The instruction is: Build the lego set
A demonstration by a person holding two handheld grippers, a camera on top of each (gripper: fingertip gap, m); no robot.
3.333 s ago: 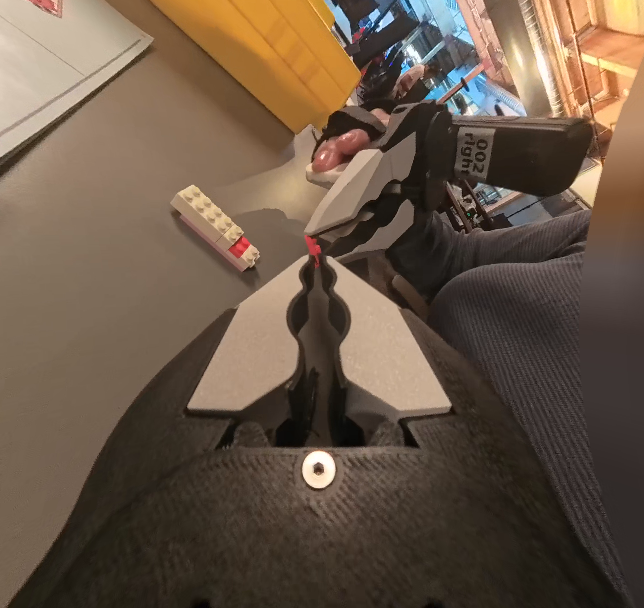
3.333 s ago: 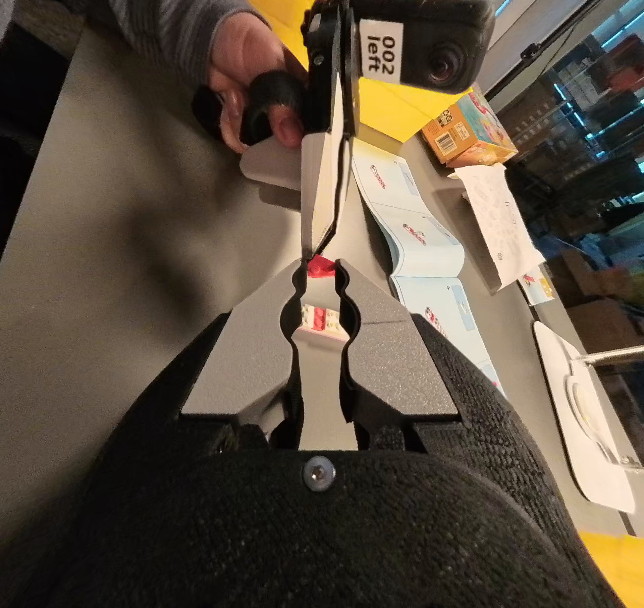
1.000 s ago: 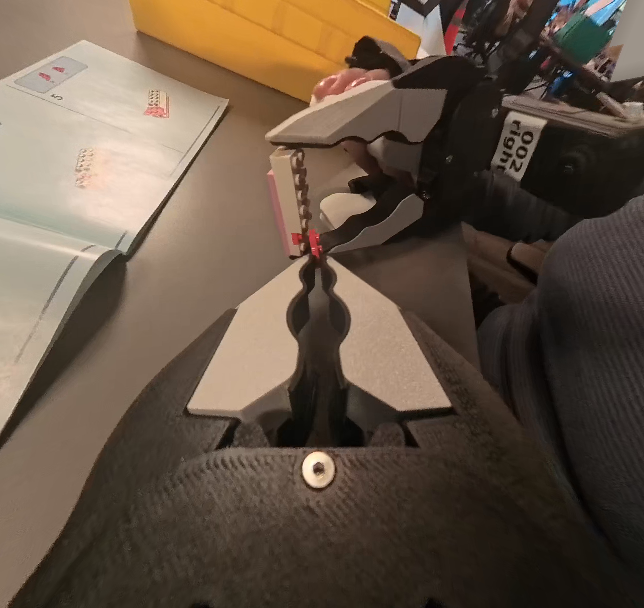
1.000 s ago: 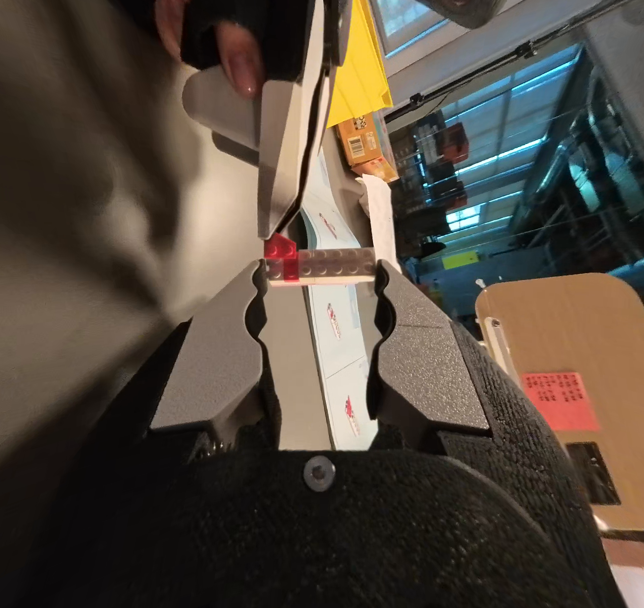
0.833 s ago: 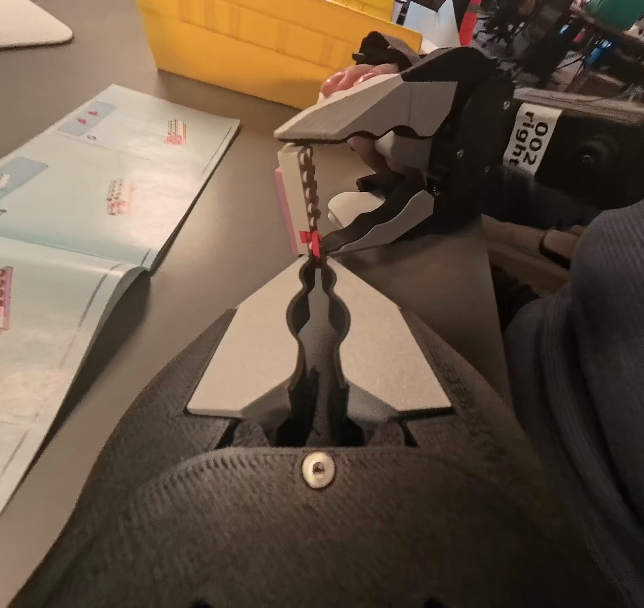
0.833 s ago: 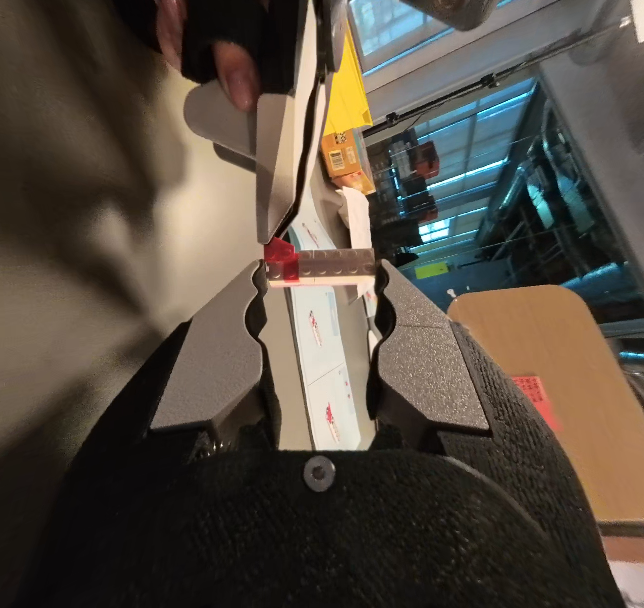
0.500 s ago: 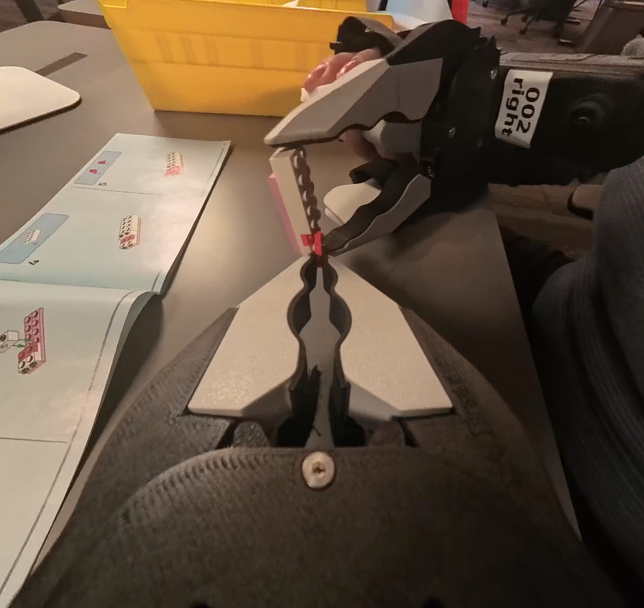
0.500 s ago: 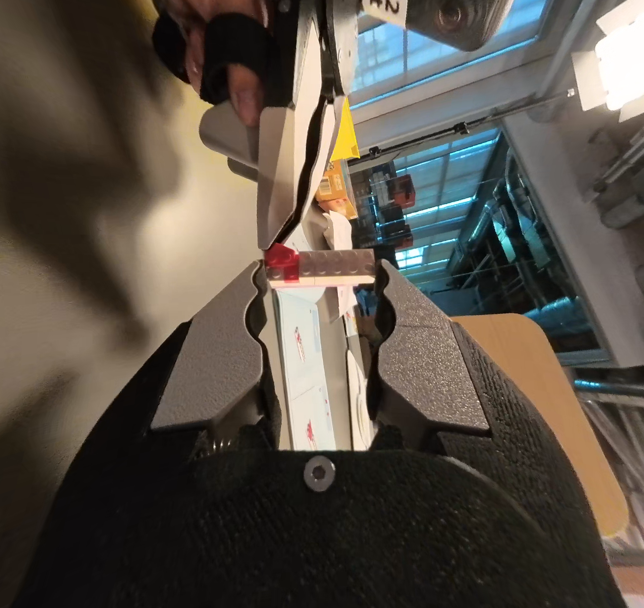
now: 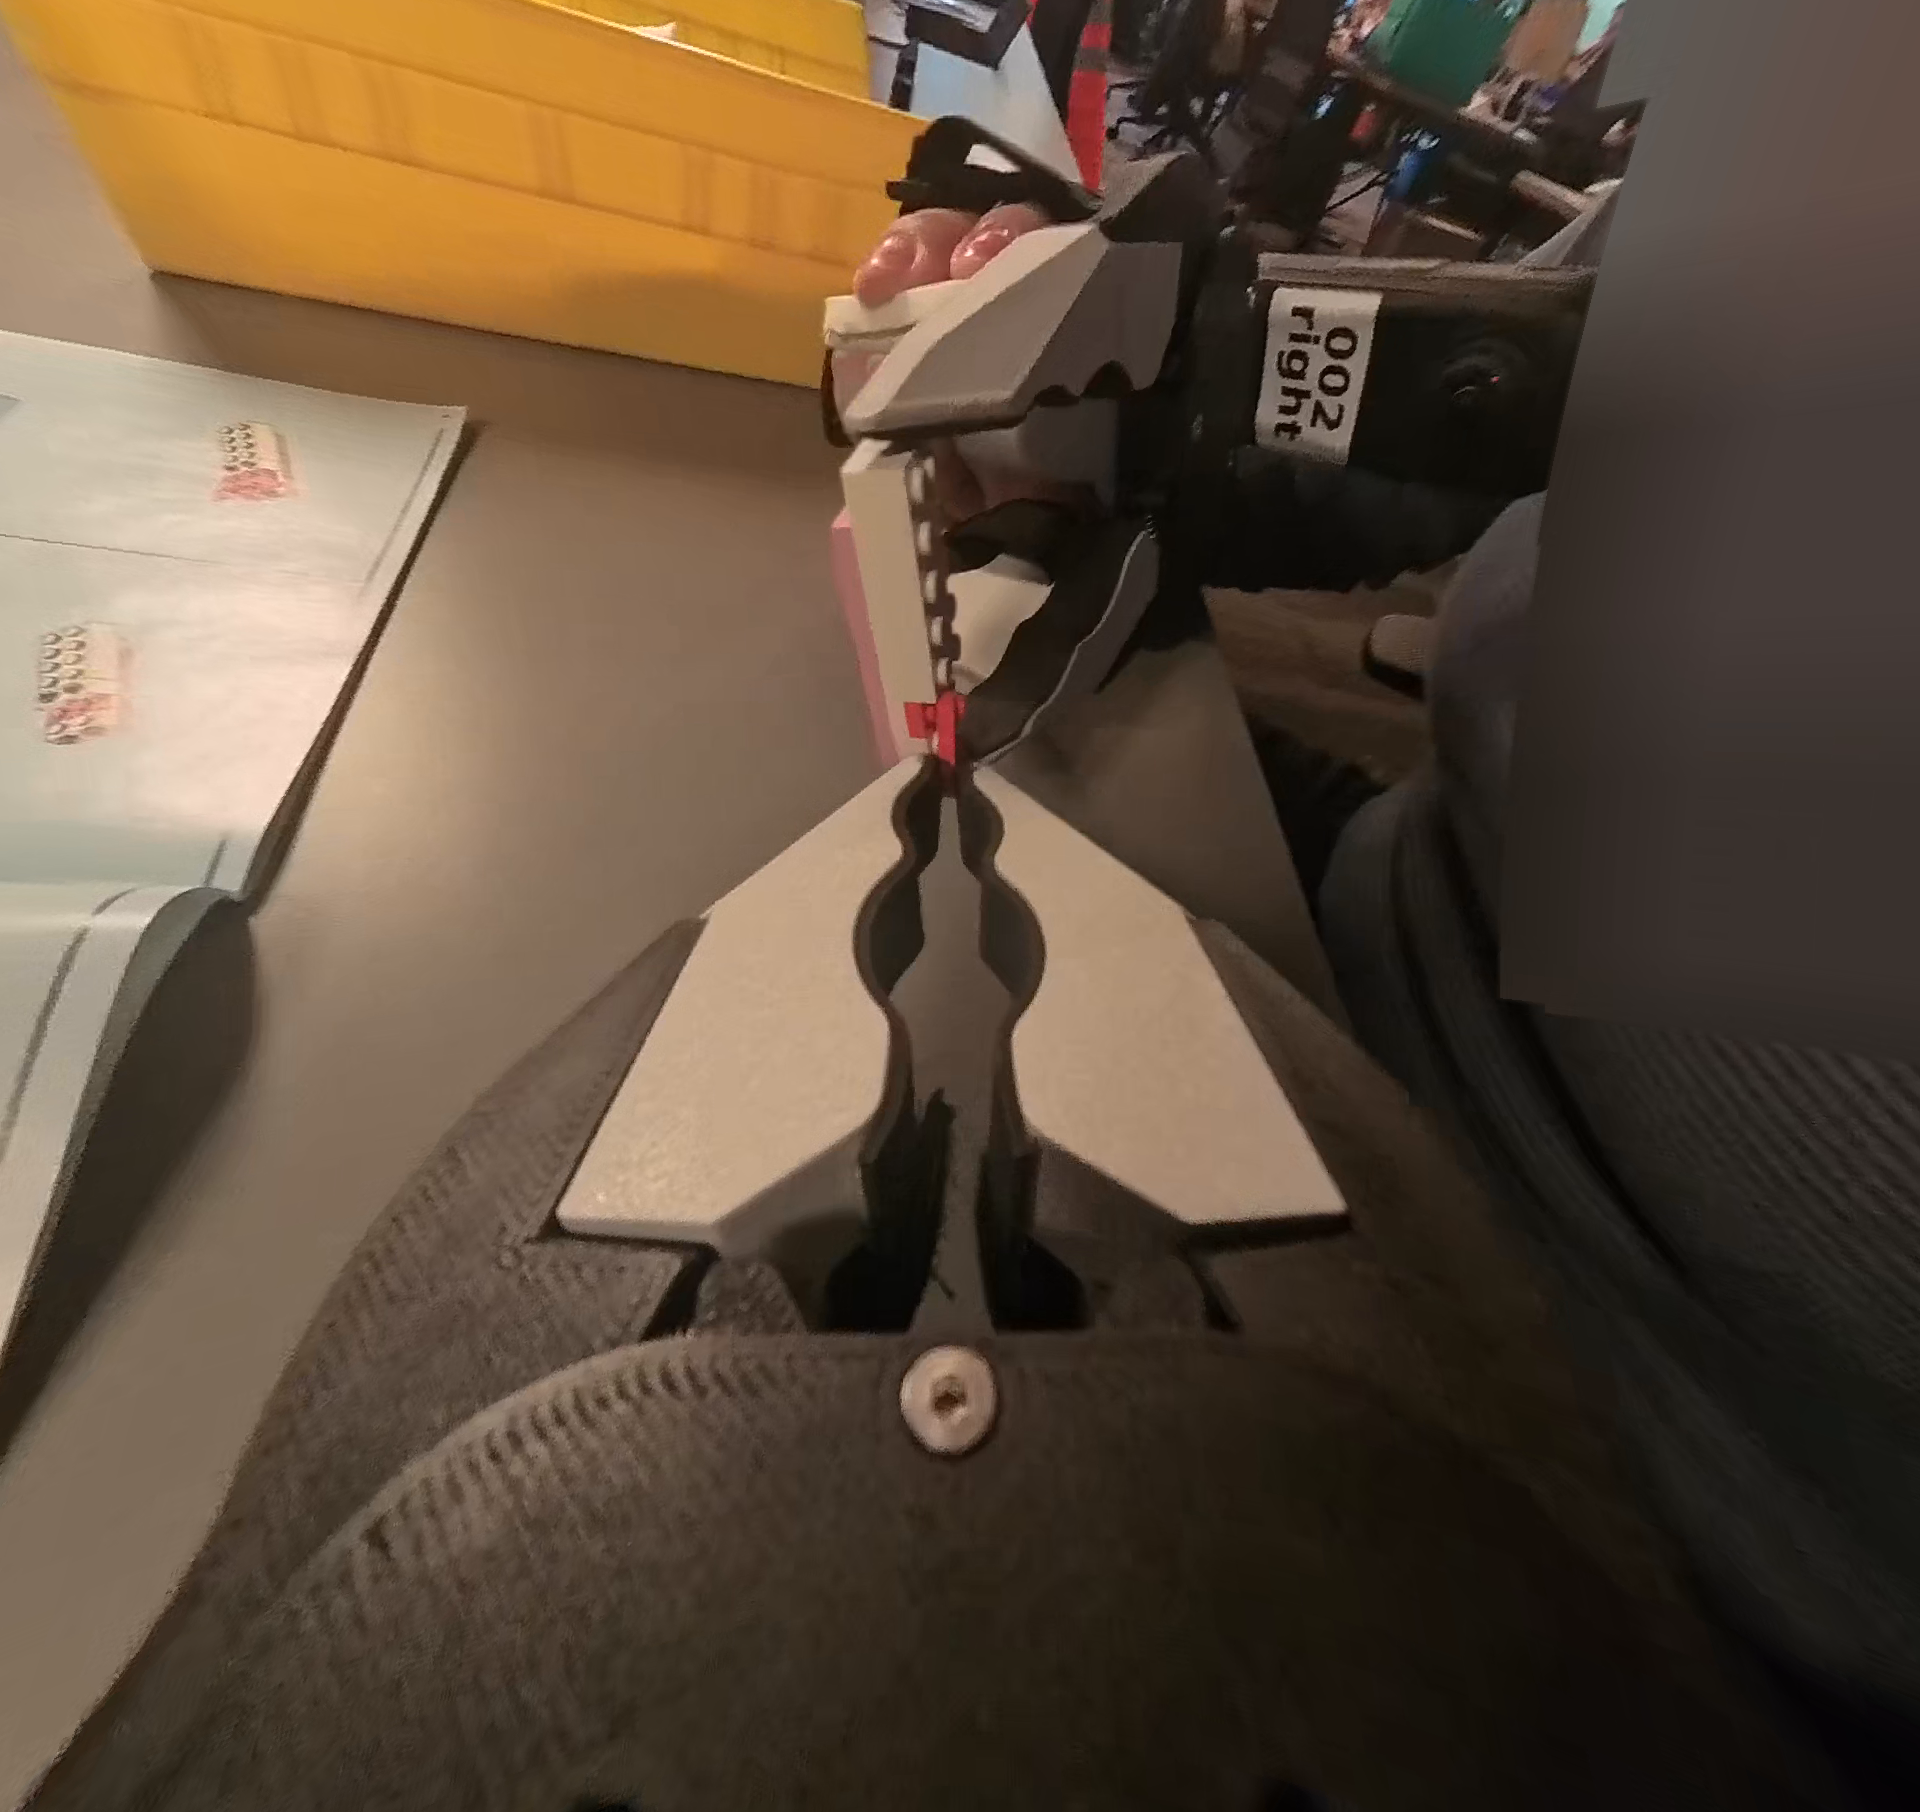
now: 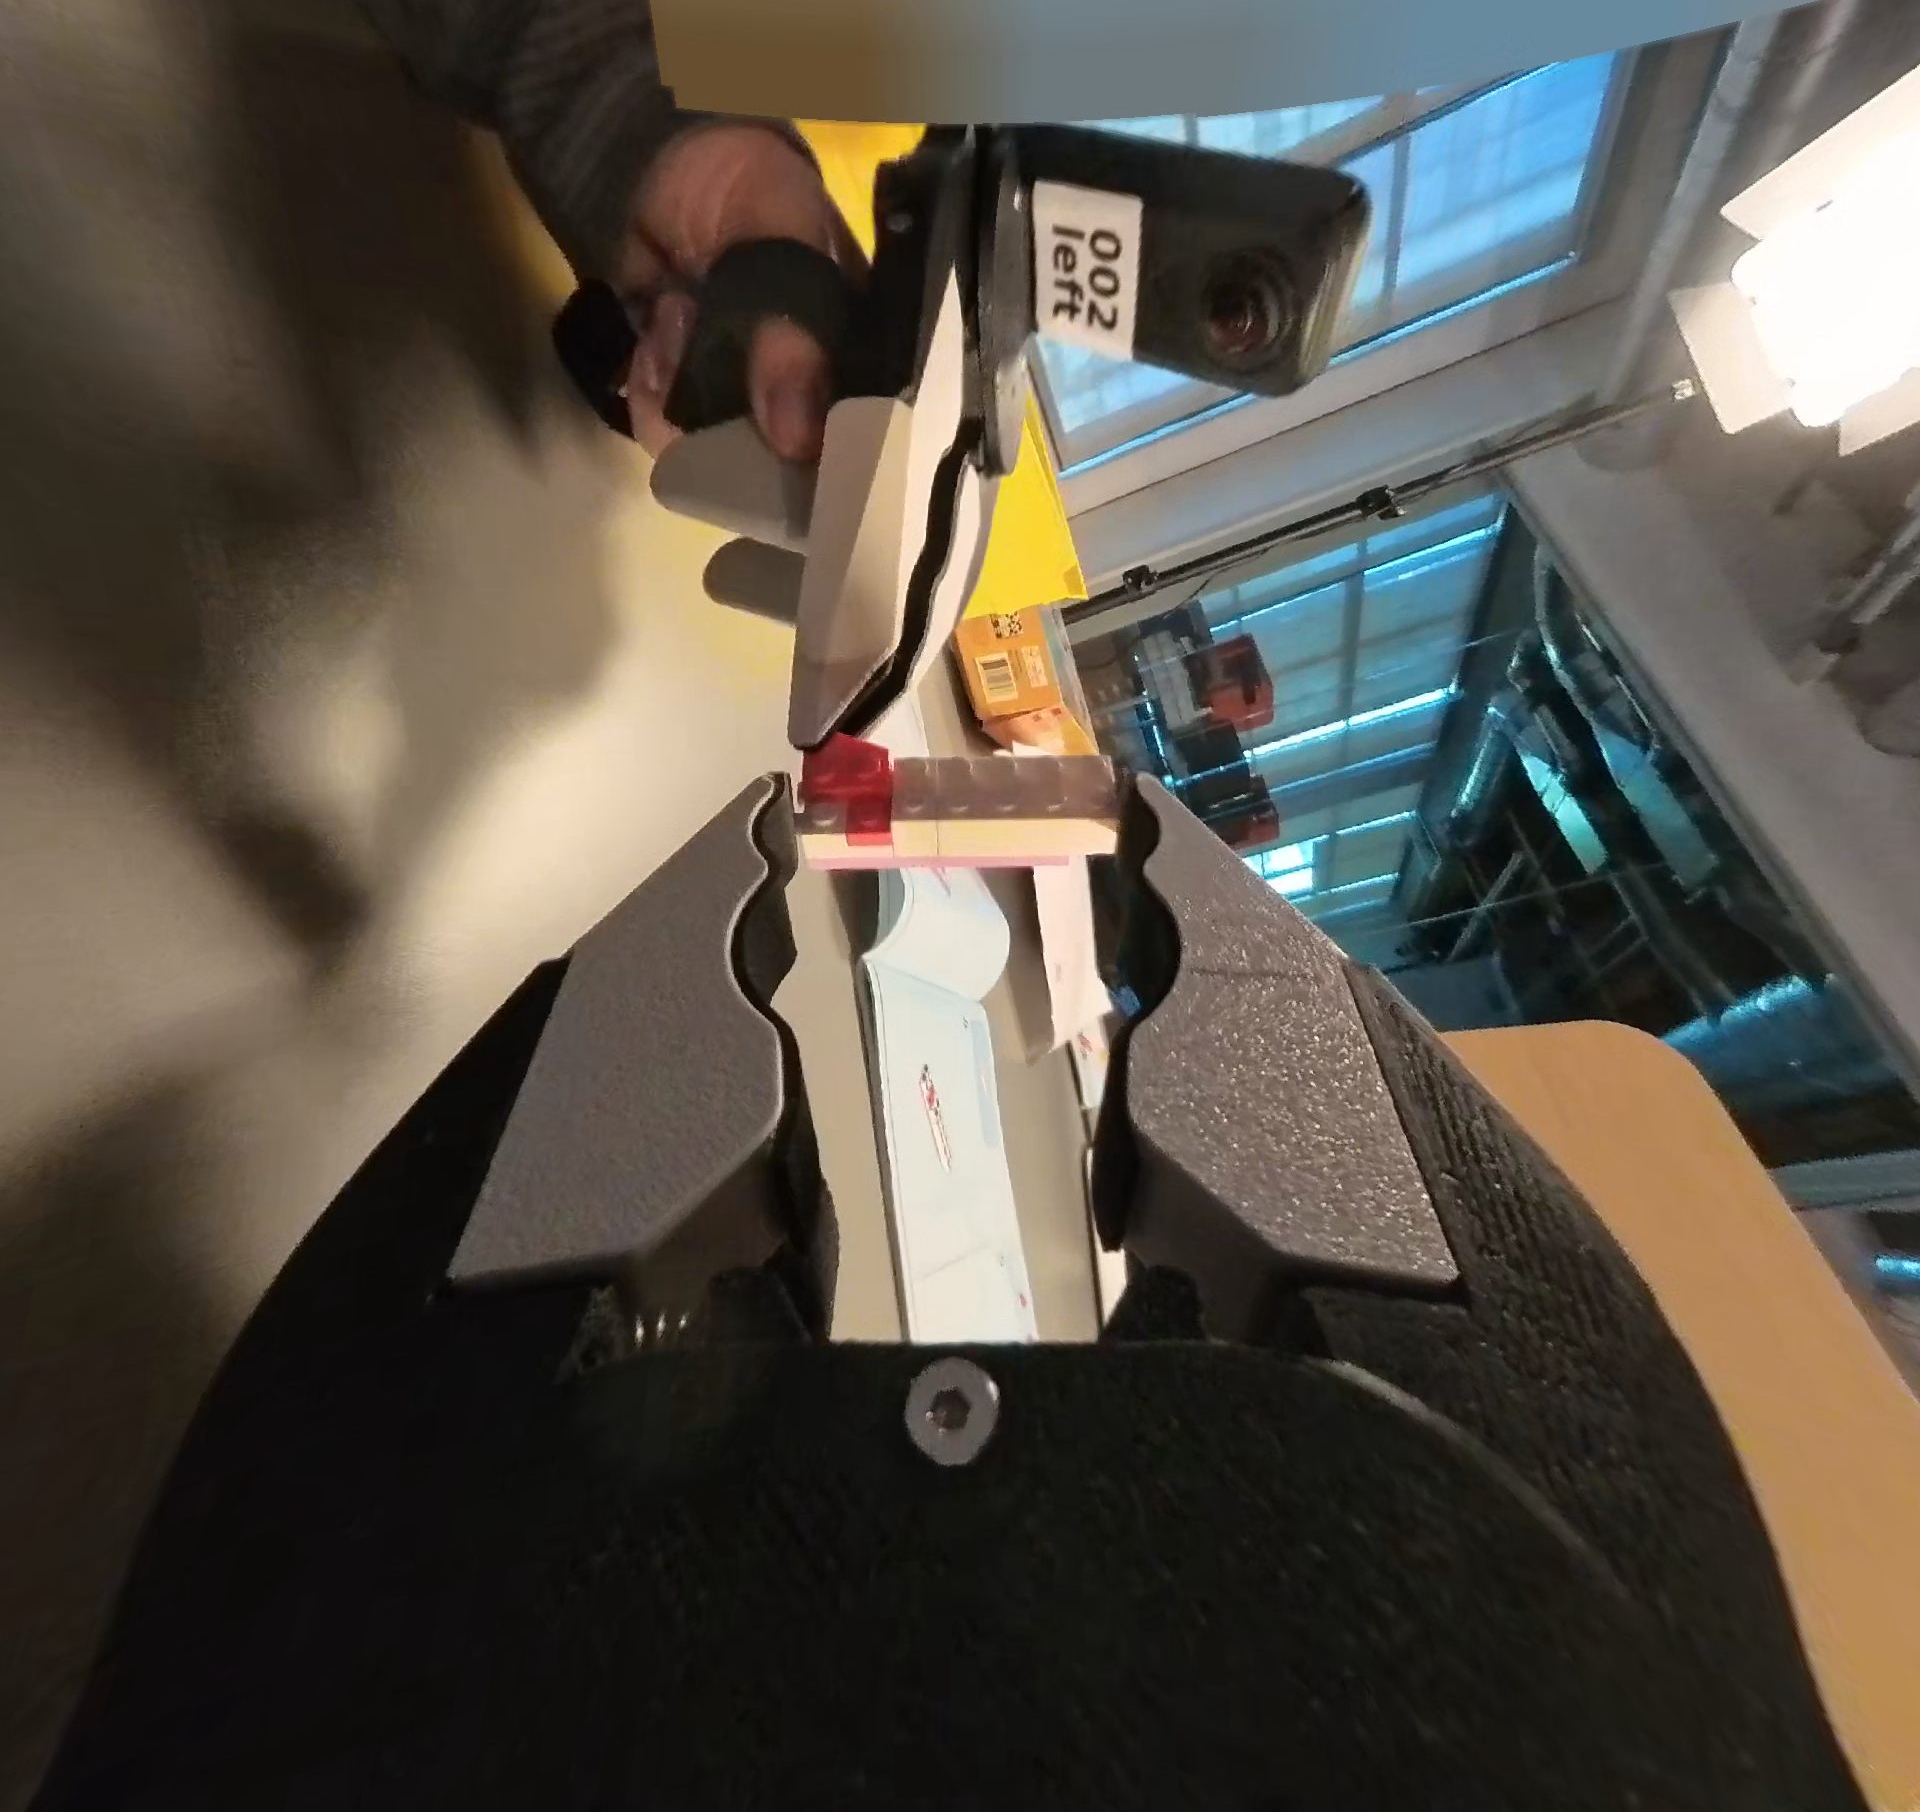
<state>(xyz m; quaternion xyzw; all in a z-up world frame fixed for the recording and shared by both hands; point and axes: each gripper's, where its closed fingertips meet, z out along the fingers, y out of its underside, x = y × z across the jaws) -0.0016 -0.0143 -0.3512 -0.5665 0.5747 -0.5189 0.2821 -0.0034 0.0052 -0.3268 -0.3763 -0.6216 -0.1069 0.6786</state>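
— What has changed since three seconds back?

— The brick stack (image 10: 961, 820) lay flat on the tabletop (image 9: 582, 682) then. Now you have it lifted clear, and your right gripper (image 10: 956, 817) has it by its two short ends. Your left gripper (image 9: 943, 770) carried the small red piece (image 9: 940, 720) alone before; that piece now sits against the end of the stack.

— How are the right fingers standing?

— Wide apart, with the stack bridging them. Each end of the stack meets the tip of one of your fingers (image 10: 764, 832), so the stack is held between them. It is white and grey on its studded face, with a thin pink layer along the far side.

— And the left?

— Your left fingers (image 9: 831, 889) are drawn almost together and pinch the red piece at their very tips. The piece touches the stack's end nearest your left gripper, beside a red brick already in the stack. I cannot tell whether it is pressed fully on.

— What lies around?

— Below, on the tabletop, an open booklet (image 9: 197, 557) with pale blue pages. Beyond it stands a yellow bin (image 9: 436, 152). In the right wrist view, an orange cardboard box (image 10: 1013, 682) sits farther along the tabletop, near a sheet of white paper (image 10: 1065, 931). Your hand (image 10: 717, 297) is on the left gripper's handle, and a grey ribbed sleeve (image 9: 1683, 1191) fills the right edge of the left view.
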